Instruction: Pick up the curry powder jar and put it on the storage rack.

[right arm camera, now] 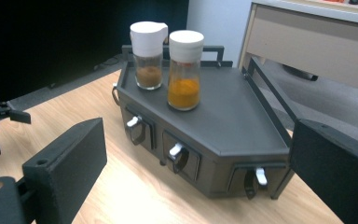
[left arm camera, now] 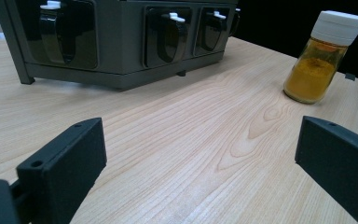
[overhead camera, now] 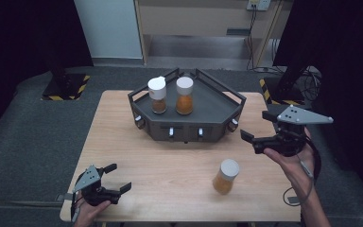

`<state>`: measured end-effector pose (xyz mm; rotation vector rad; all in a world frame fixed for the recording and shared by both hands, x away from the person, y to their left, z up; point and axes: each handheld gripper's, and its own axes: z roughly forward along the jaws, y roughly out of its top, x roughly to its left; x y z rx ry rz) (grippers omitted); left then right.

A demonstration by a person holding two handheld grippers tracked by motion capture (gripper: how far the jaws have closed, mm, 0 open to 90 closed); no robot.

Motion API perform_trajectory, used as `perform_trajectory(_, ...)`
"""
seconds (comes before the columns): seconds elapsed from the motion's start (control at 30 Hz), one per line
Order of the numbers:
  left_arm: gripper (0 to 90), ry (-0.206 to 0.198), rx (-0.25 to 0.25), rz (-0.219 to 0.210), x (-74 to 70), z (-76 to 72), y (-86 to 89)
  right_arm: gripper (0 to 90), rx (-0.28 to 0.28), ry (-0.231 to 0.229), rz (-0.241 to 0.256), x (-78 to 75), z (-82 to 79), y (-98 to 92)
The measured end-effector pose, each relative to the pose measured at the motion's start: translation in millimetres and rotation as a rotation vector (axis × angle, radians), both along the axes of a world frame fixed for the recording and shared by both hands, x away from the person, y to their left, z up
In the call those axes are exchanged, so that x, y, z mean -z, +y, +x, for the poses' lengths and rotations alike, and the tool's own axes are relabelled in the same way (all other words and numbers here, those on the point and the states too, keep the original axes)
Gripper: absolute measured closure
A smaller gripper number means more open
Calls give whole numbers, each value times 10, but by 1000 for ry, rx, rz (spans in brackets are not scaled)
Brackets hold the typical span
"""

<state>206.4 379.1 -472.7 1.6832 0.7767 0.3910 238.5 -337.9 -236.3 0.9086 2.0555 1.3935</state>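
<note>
— Your right gripper (overhead camera: 260, 140) hangs wide open beside the rack (overhead camera: 217, 106); your left gripper (overhead camera: 117, 178) gapes too, empty, near the table's (overhead camera: 123, 137) front edge.

— Count the jars?

— Three: one orange jar (overhead camera: 226, 176) loose on the wood (between your grippers); two jars (overhead camera: 171, 95) atop the rack, touching neither gripper.

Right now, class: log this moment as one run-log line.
left gripper: open, empty | right gripper: open, empty | loose jar: upright on table | rack: two jars
</note>
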Motion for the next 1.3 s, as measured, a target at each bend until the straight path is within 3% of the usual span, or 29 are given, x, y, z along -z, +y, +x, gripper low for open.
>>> perform_trajectory(0.3,8,0,-1,-1,0,-1,2,40,49,-18,5,322,-228,-130)
perform_trajectory(0.73,8,-1,-2,2,-4,-4,-1,39,121,7,35,886,-455,-306)
perform_trajectory(0.87,8,-1,-2,4,-6,-5,-3,40,143,-21,32,1058,-540,-322)
perform_trajectory(1.3,8,0,-4,6,-6,-6,-4,39,163,-26,55,1509,-673,-429)
